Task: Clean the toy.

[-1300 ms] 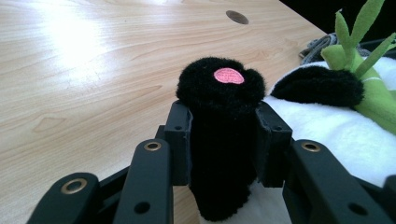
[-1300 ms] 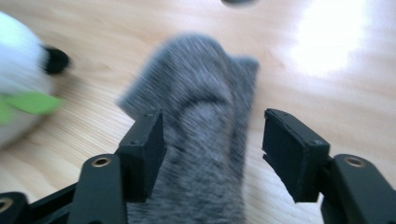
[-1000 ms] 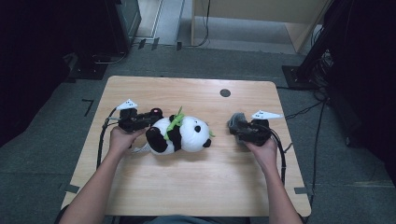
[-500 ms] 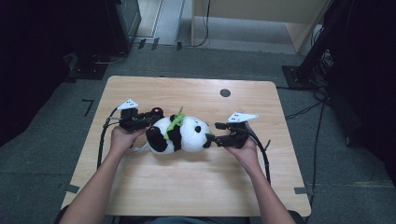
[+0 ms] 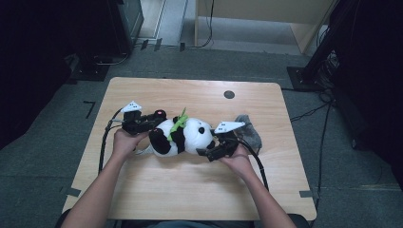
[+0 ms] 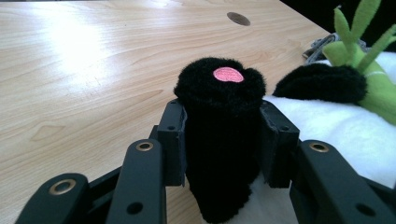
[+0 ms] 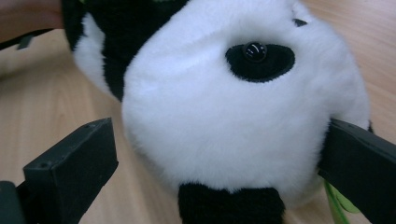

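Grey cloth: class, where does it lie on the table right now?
In the high view the grey cloth lies right of centre on the table, just behind the right hand-held gripper.

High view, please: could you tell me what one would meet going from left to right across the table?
Left gripper → toy panda → right gripper → grey cloth.
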Demonstrator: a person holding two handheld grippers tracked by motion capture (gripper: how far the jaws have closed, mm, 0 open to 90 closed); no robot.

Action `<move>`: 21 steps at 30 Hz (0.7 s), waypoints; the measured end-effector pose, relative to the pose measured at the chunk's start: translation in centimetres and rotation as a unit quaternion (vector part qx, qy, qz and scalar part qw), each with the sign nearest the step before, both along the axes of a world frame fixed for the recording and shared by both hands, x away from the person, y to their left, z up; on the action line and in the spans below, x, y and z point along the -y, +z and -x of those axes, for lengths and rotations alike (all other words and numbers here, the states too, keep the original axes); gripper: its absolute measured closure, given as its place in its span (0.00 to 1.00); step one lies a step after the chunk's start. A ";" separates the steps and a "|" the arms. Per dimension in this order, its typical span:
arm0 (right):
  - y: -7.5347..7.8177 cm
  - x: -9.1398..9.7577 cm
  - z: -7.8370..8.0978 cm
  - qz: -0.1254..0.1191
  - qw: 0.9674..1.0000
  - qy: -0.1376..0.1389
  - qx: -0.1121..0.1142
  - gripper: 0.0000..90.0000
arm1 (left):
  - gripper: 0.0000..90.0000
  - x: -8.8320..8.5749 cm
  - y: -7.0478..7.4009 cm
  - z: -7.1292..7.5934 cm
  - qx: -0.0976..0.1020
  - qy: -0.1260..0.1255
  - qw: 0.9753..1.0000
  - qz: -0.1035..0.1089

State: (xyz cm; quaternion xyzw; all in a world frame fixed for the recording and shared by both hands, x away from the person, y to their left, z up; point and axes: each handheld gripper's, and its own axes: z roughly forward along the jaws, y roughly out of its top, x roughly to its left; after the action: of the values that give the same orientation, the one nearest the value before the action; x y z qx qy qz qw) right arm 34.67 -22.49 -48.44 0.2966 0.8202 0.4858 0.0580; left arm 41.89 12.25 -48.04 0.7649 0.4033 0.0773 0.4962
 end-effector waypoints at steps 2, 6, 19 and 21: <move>-0.2 -0.3 -0.1 0.008 1.000 -0.013 0.008 0.00 | 0.66 0.2 -0.1 0.0 0.000 0.000 1.000 0.001; -0.5 -0.9 -0.2 0.023 0.999 -0.030 0.017 0.00 | 0.66 0.3 -0.1 0.1 0.003 -0.001 1.000 -0.003; -1.1 -1.9 0.0 0.049 0.995 -0.055 0.062 0.04 | 0.66 0.6 -0.4 -0.1 -0.004 0.010 1.000 0.005; -1.0 -1.8 0.1 0.047 0.995 -0.059 0.062 0.11 | 0.66 0.6 -0.4 -0.1 -0.005 0.011 1.000 0.005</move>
State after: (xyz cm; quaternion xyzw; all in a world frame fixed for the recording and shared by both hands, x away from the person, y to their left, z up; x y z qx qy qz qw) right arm 34.61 -20.65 -49.47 0.3111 0.8178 0.4602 0.1507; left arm 42.01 11.60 -48.47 0.7581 0.4147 0.0775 0.4974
